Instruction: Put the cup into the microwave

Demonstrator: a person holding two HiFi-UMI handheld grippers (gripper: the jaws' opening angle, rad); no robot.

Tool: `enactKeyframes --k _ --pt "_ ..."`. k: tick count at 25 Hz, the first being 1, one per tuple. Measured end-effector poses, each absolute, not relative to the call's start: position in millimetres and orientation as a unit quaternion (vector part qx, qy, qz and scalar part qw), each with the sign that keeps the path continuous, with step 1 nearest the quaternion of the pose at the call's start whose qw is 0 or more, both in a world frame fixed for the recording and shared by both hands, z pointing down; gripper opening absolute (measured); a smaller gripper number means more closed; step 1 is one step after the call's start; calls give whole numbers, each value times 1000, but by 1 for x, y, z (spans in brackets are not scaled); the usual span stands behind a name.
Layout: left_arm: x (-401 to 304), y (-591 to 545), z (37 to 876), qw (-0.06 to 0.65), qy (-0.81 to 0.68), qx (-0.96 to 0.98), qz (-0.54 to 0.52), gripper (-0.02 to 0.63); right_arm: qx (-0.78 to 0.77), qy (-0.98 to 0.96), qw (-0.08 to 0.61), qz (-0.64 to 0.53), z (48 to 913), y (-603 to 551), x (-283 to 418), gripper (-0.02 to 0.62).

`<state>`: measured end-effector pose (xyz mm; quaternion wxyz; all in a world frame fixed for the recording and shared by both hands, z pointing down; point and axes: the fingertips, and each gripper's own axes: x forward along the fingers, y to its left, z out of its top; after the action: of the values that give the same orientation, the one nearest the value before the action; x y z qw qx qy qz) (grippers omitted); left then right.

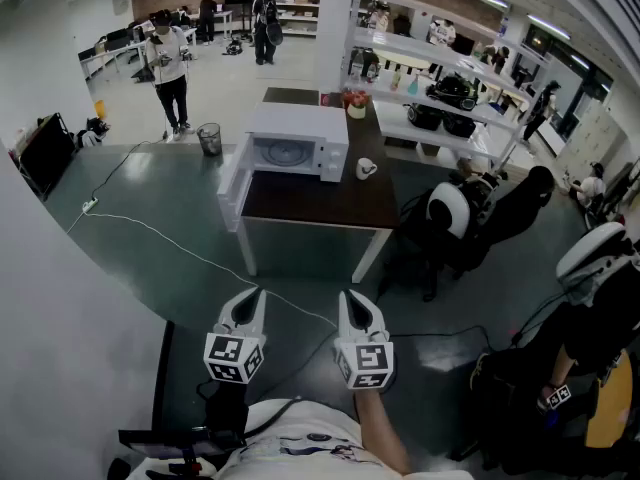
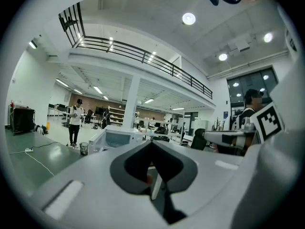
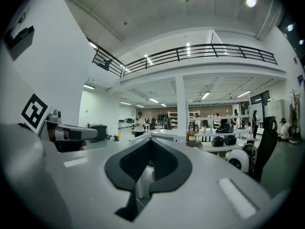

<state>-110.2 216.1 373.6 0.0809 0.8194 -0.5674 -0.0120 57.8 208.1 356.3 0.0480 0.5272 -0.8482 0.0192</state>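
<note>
A white microwave (image 1: 296, 146) stands on a dark brown table (image 1: 320, 203), its door (image 1: 234, 182) swung open to the left. In the left gripper view the microwave (image 2: 116, 138) shows far ahead. The white cup (image 1: 365, 168) sits on the table just right of the microwave. Both grippers are held low and close to me, well short of the table. My left gripper (image 1: 254, 295) (image 2: 152, 144) has its jaws together with nothing between them. My right gripper (image 1: 346, 297) (image 3: 151, 141) is shut and empty too.
A white cable (image 1: 170, 243) runs across the green floor before the table. Black chairs (image 1: 455, 218) stand right of the table, shelves (image 1: 440, 73) behind them. A flower pot (image 1: 355, 102) sits at the table's far end. A person (image 1: 170, 68) and a bin (image 1: 209, 138) are at the far left.
</note>
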Motion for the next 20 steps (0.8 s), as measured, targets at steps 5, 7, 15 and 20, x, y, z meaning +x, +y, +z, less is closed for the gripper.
enactKeyframes --k 5,7,15,20 --pt "-111 216 374 82 -567 819 -12 -2 527 -848 48 20 357 207 58 -2" --pt "-111 215 375 83 -568 819 -11 -2 526 -849 48 21 357 206 57 -2" --pt "-107 214 375 86 -569 818 -4 -2 517 -855 42 28 357 205 57 0" --pt "-102 212 382 87 -574 814 4 -2 521 -852 38 38 367 202 66 0"
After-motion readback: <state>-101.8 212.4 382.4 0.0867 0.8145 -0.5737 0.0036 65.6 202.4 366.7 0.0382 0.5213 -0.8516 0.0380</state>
